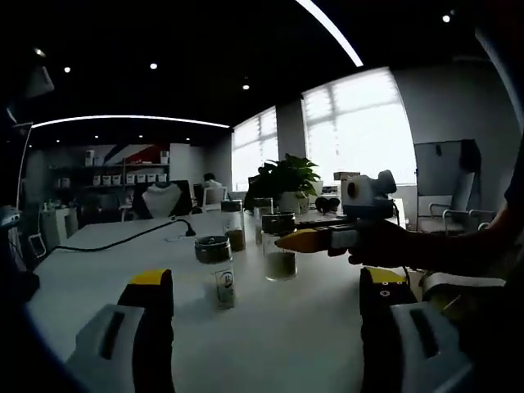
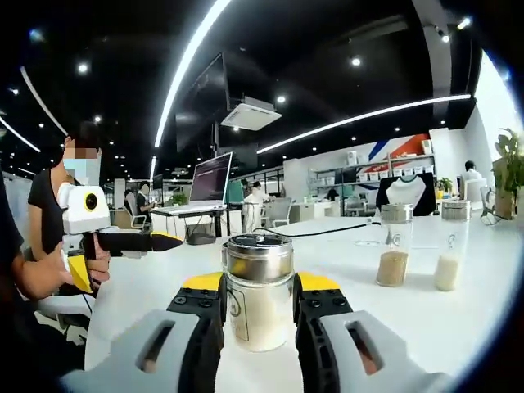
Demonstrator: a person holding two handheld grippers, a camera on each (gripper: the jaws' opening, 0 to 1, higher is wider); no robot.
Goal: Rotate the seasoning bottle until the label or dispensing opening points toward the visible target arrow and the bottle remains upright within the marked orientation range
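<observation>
We look from the left gripper view low over the white table (image 1: 270, 327), facing the windows (image 1: 360, 123) and a potted plant (image 1: 286, 176), with the bottles some way ahead. Our right gripper view sits close against one seasoning bottle (image 2: 259, 291) held between its jaws, and faces the opposite way across the room toward desks and a monitor (image 2: 210, 178). Both views share the tabletop and that bottle (image 1: 280, 246); each also catches the other gripper, the right gripper (image 1: 286, 241) in one and the left gripper (image 2: 168, 241) in the other
</observation>
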